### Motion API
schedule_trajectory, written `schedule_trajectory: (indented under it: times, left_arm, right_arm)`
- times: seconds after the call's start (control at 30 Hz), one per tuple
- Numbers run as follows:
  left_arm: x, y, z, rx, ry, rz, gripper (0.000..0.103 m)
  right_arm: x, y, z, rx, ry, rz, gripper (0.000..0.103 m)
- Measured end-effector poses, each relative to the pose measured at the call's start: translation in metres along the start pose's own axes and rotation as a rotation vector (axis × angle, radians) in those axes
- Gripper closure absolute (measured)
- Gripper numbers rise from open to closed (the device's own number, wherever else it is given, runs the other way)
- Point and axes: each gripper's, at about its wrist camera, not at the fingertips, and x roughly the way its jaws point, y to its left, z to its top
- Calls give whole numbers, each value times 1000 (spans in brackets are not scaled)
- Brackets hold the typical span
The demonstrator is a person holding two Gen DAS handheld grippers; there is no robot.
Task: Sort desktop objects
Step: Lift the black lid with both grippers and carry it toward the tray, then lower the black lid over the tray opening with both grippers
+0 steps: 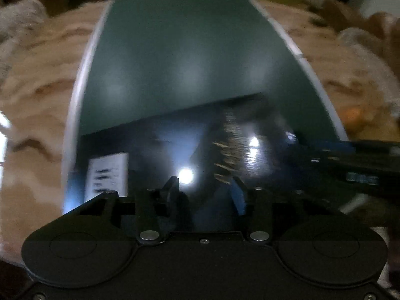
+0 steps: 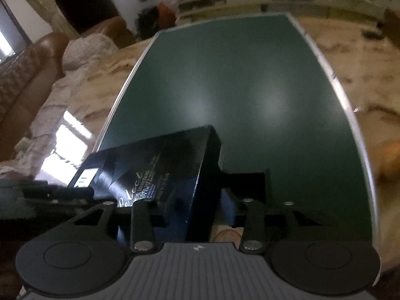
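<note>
A glossy black box [image 2: 162, 170] with gold and white lettering lies at the near end of the dark green table [image 2: 250, 80]. My right gripper [image 2: 197, 205] is shut on the box's near right end; the jaws clamp its sides. In the left wrist view the same black box [image 1: 162, 150] fills the lower middle, with a white label [image 1: 107, 175] on its left. My left gripper [image 1: 205, 192] sits over the box's near edge with its jaws apart. The right gripper's black body [image 1: 350, 165] reaches in from the right.
The green table [image 1: 187, 50] has a pale metal rim and stands on beige marble-patterned floor [image 1: 37, 87]. A brown leather sofa [image 2: 32, 75] with a grey throw is at the left. An orange object [image 1: 355, 117] lies on the floor at the right. Shelves line the far wall.
</note>
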Motion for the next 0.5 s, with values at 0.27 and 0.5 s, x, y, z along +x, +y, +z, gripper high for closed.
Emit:
schedule_trajectory:
  times: [0.27,0.5]
  left_arm:
    - [-29,95,-9,-130,-101,192,16]
    - [7,172,-21,-342,-12,115,16]
  right_arm:
    - [4,-23,-3,36,-19,6,31]
    - [18,-15,-7,35,-4,73,29]
